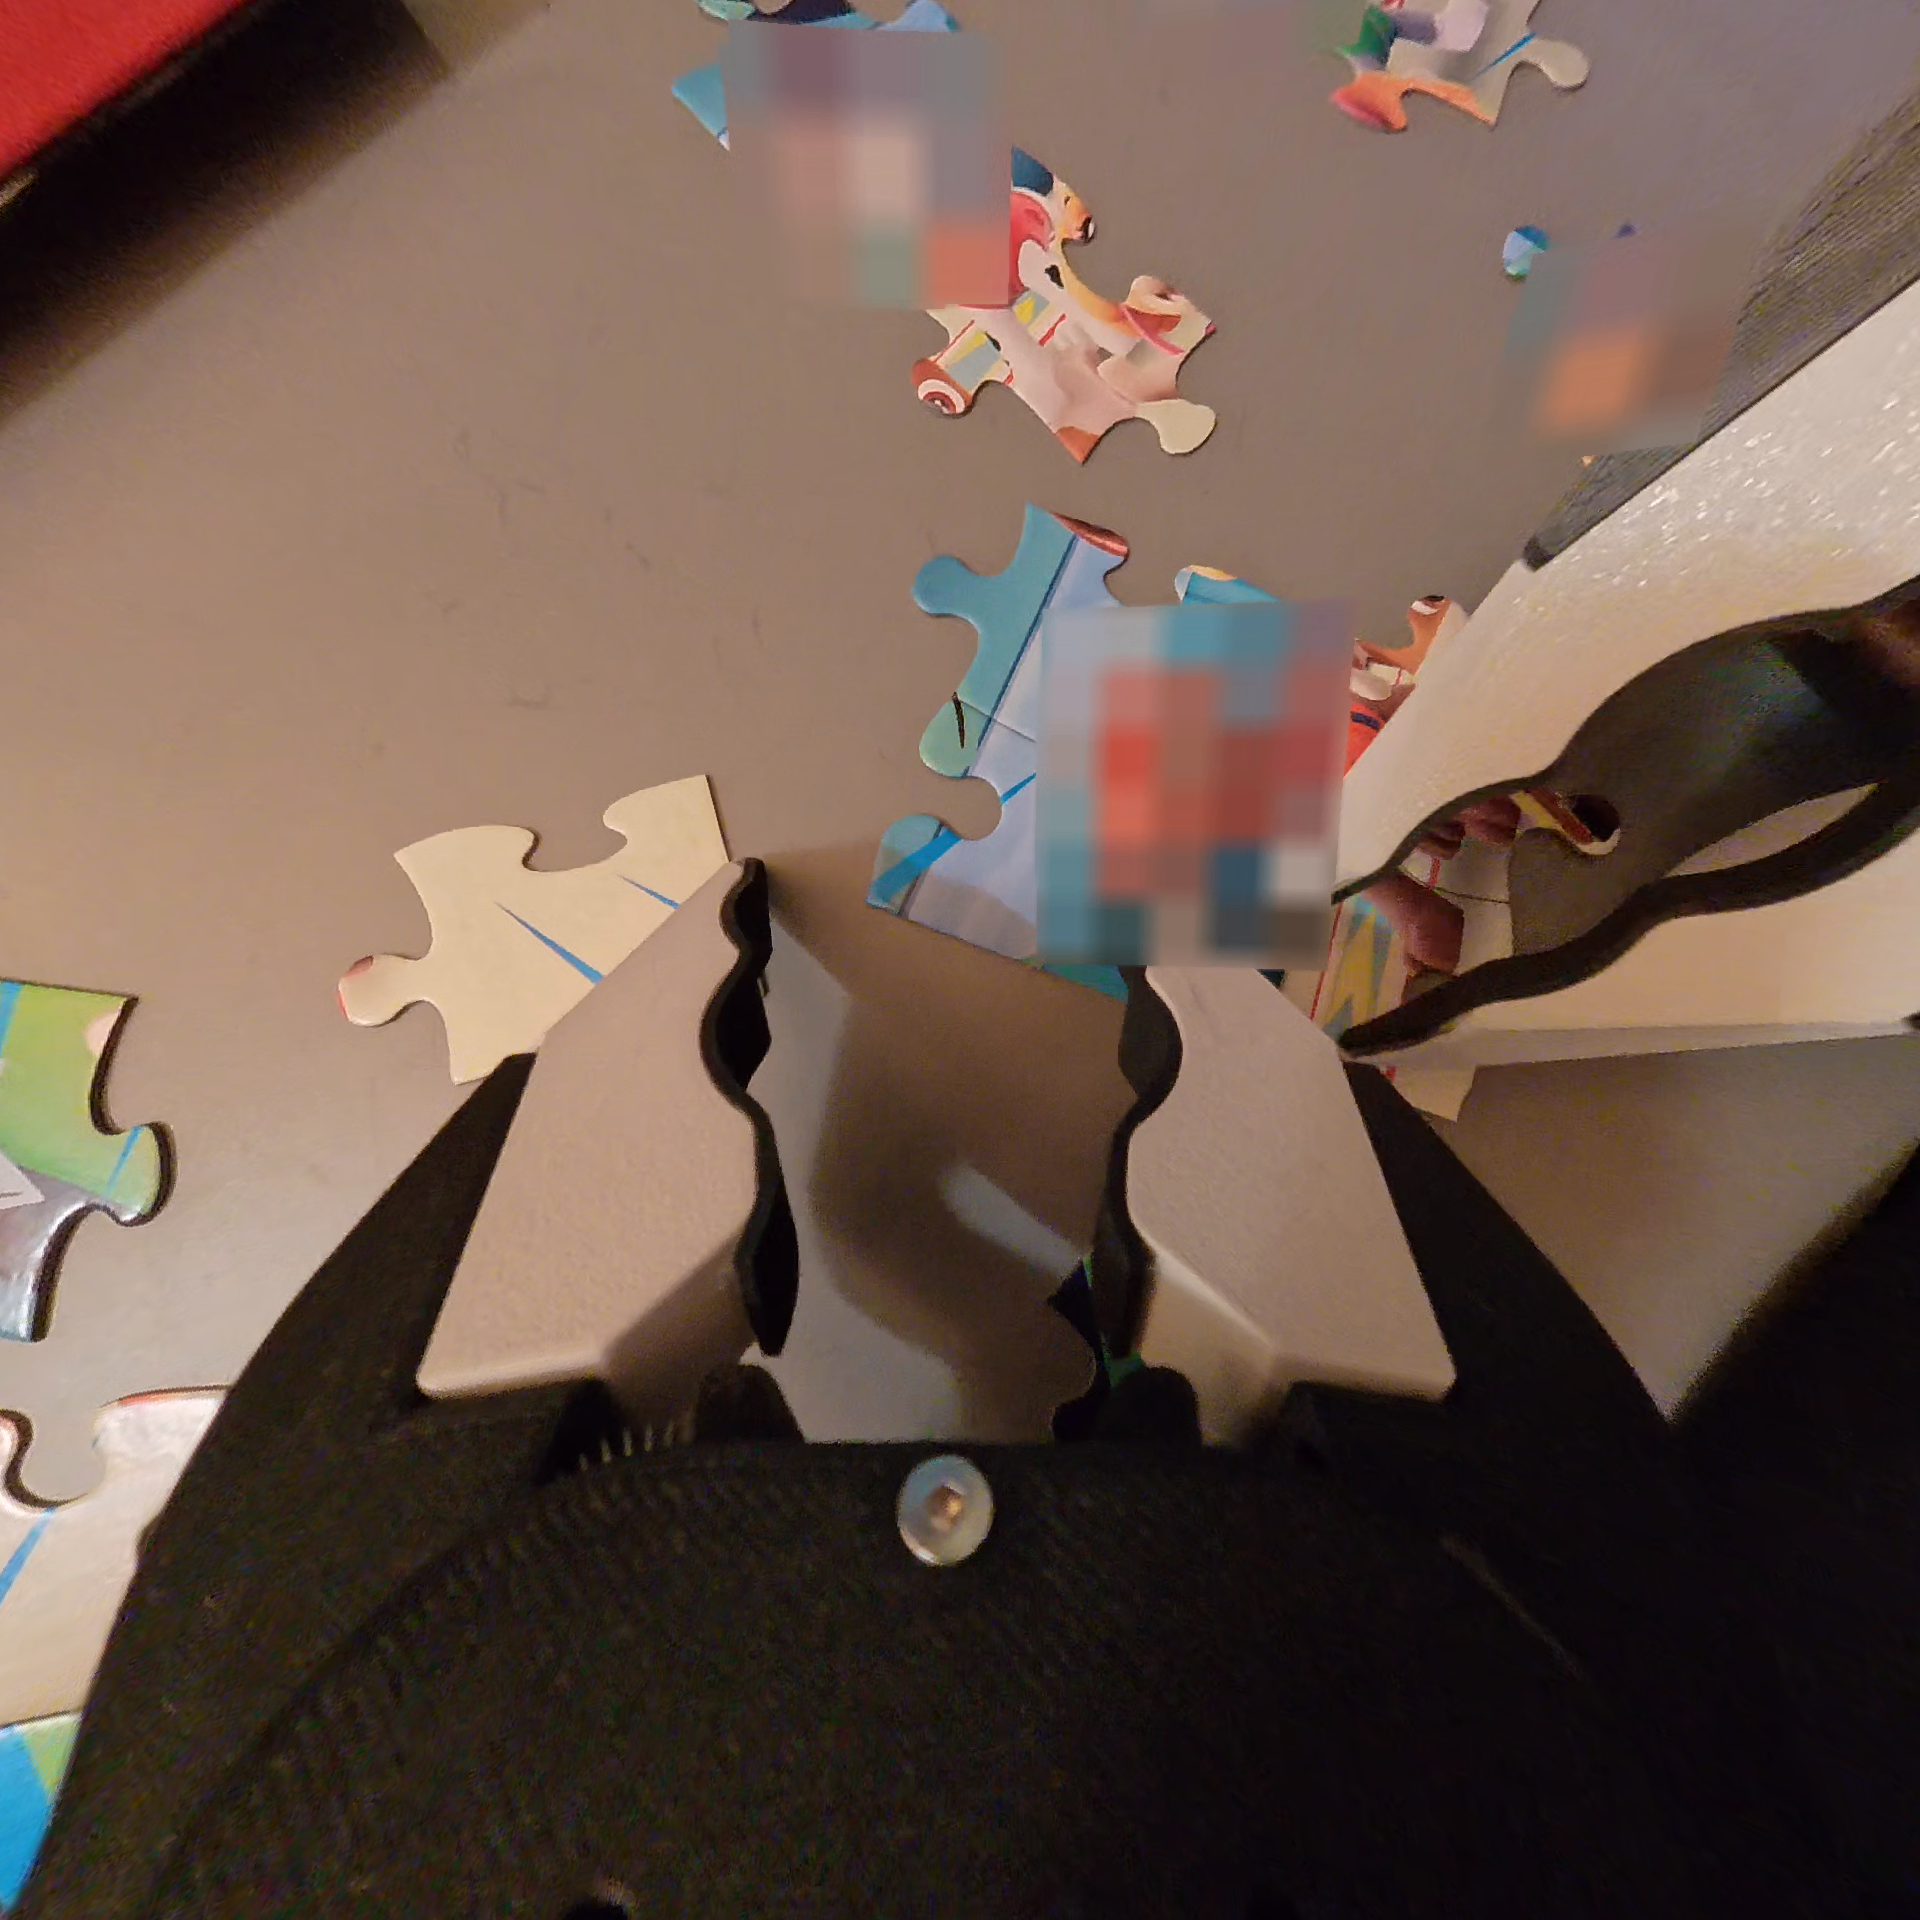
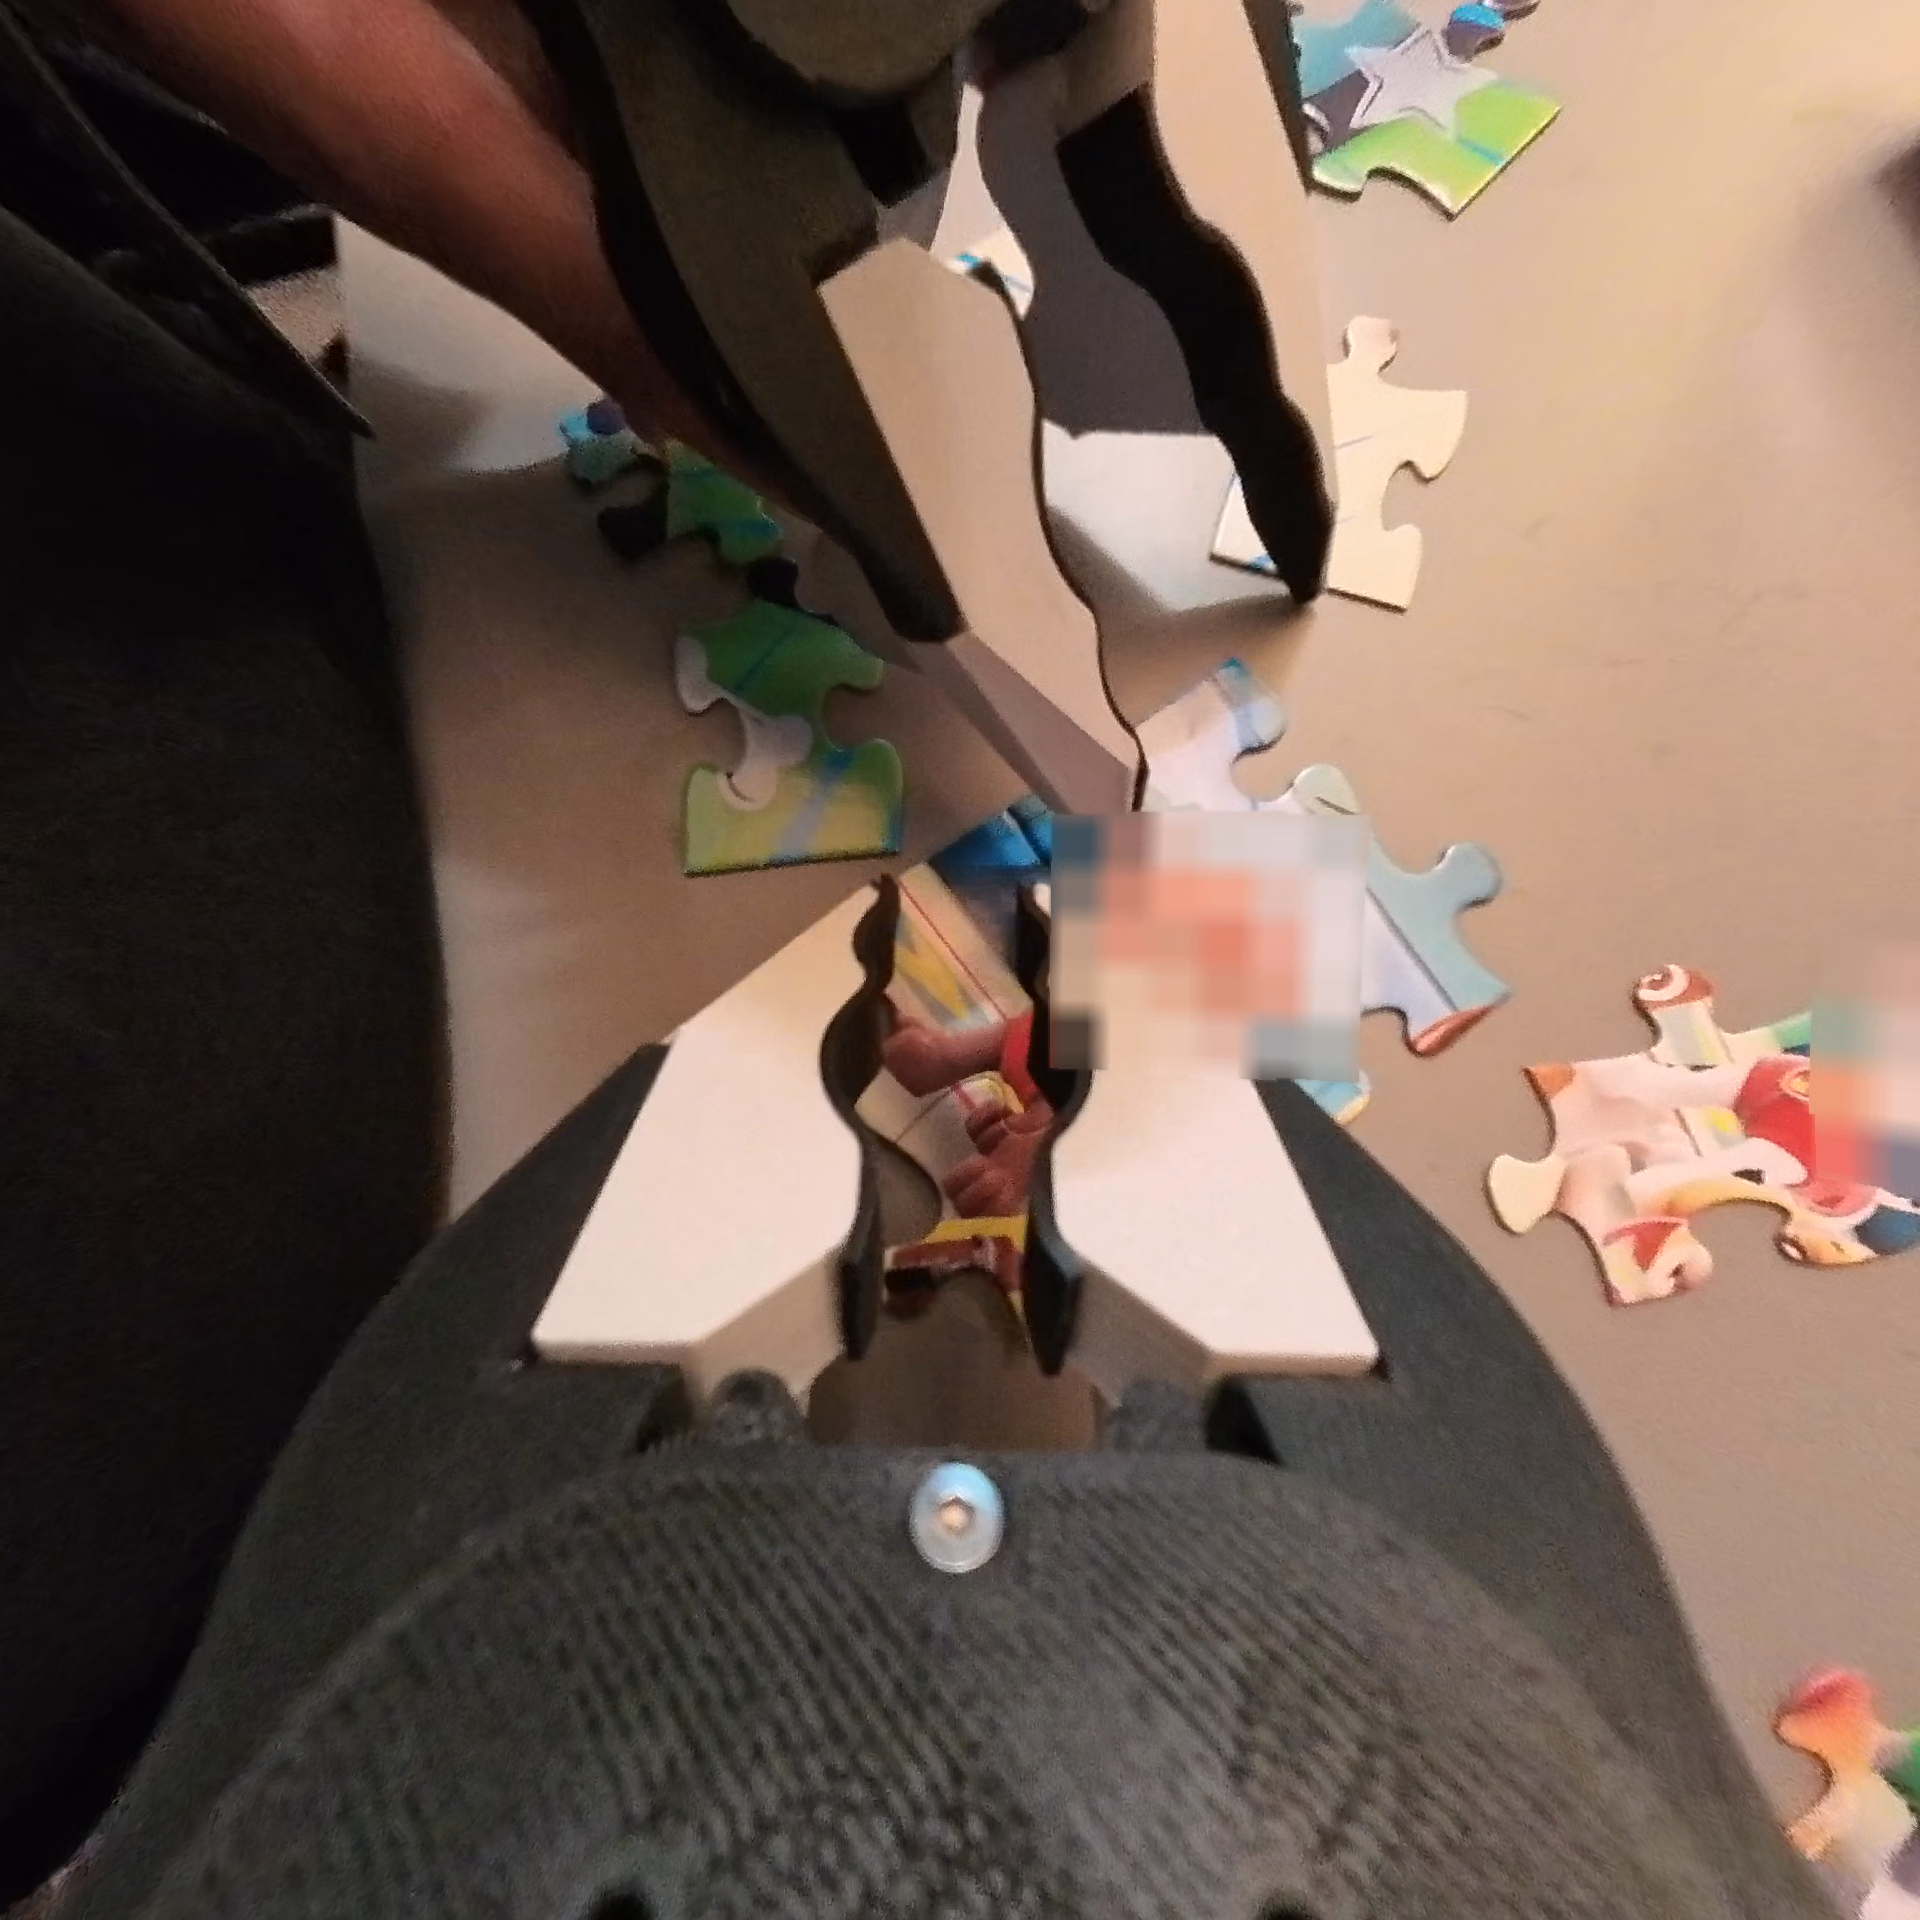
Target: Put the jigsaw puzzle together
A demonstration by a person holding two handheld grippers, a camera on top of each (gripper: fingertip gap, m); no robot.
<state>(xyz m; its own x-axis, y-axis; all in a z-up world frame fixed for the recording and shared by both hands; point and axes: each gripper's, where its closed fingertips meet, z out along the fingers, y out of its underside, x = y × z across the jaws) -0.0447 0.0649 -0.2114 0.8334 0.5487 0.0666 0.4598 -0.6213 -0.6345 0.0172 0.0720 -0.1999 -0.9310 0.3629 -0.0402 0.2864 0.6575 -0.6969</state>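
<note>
Puzzle pieces are lying scattered flat on a grey table (image 1: 364,520). The right gripper (image 2: 956,914) is hovering, fingers narrowly apart, over a red-and-yellow piece (image 2: 961,1101). The left gripper (image 1: 945,935) is spread wide, empty. Thin, light, stiff card probably needs edge-pinching.

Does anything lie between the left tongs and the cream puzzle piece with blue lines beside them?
Nothing visible. The left tongs stand open over bare table, and the cream piece lies right beside their left finger. The blue joined pieces and right tongs sit off to the other side.
</note>
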